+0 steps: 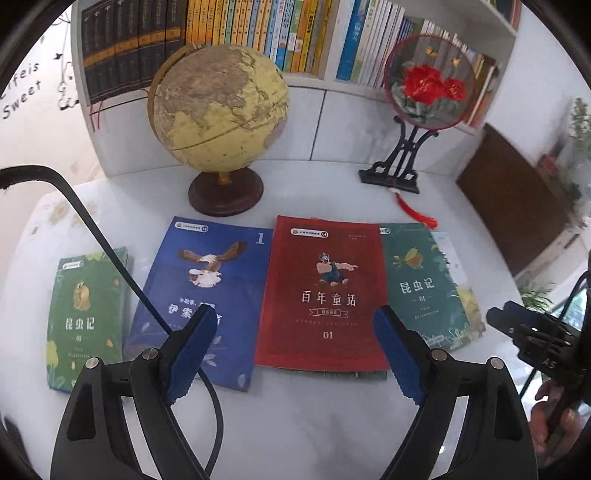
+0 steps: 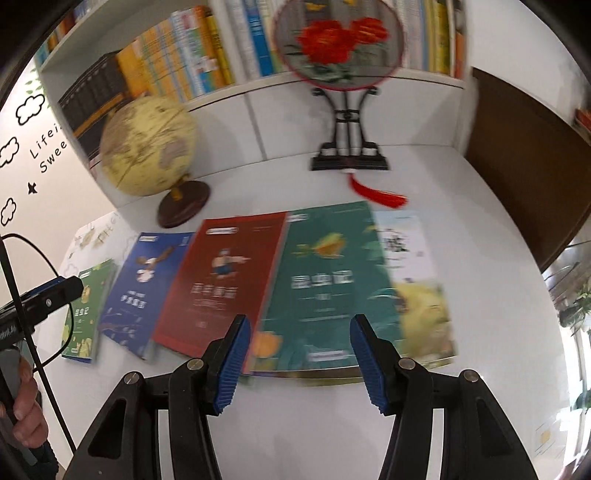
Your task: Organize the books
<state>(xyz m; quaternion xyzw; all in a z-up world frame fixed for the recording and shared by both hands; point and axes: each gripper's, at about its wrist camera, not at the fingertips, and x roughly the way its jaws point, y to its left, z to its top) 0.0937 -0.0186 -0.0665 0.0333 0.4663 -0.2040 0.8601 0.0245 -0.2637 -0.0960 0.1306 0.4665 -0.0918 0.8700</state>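
Wall lettering [image 1: 22, 90], "Sweet"

I can read words on the books. The red book [image 1: 325, 291] says 百年童话 in white, and under that 01. The teal book [image 1: 421, 288] next to it says 昆虫记 and 01. The small green book [image 1: 86, 317] on the far left says 昆虫记 too. The blue book [image 1: 207, 295] has a big 1 in its top corner. It has white words lower down, but my gripper hides part of them. On the wall [image 2: 51, 151] I see "Life is" and "Sweet" in black letters. The spines on the shelf [image 1: 229, 22] are too small for me to read.
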